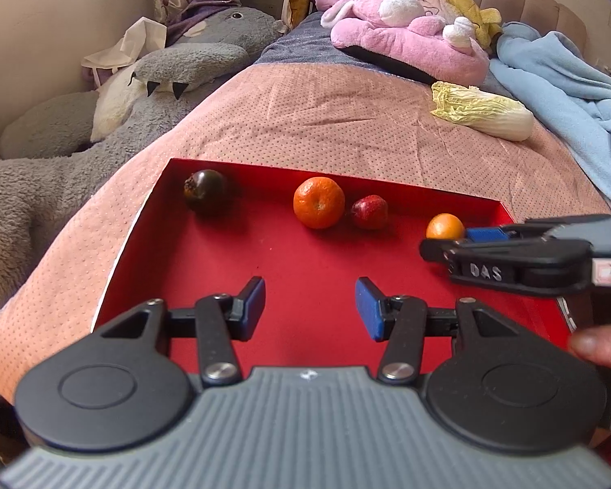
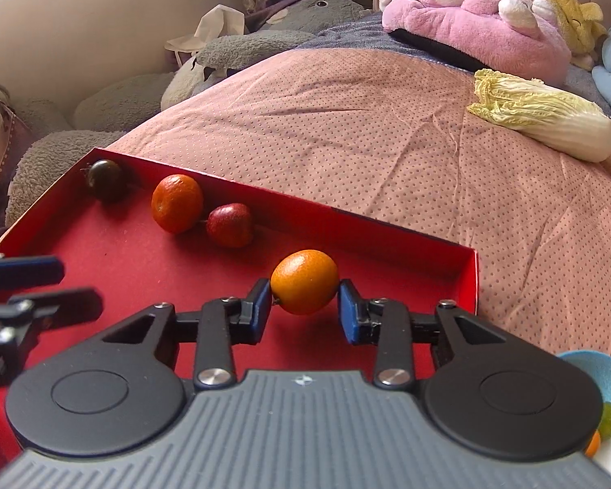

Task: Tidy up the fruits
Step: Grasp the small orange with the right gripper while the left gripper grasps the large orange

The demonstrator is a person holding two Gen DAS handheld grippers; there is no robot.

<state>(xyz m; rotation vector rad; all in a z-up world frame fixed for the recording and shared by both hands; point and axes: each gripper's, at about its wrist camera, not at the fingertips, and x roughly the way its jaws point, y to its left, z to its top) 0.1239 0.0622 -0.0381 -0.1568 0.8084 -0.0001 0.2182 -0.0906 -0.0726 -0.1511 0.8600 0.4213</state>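
The small orange (image 2: pixel 304 281) sits on the floor of the red tray (image 2: pixel 387 240), near its far right corner, and your right tongs (image 2: pixel 305 309) have closed in on it, a blue pad touching each side. Further left along the far wall lie a red fruit (image 2: pixel 229 225), a larger orange (image 2: pixel 177 203) and a dark fruit (image 2: pixel 104 179) in the corner. Your left tongs (image 1: pixel 310 307) hang partly open over the bare tray floor, holding nothing. The tray rests on the pink bedspread (image 2: pixel 366 130), with a napa cabbage (image 2: pixel 546 116) well beyond it.
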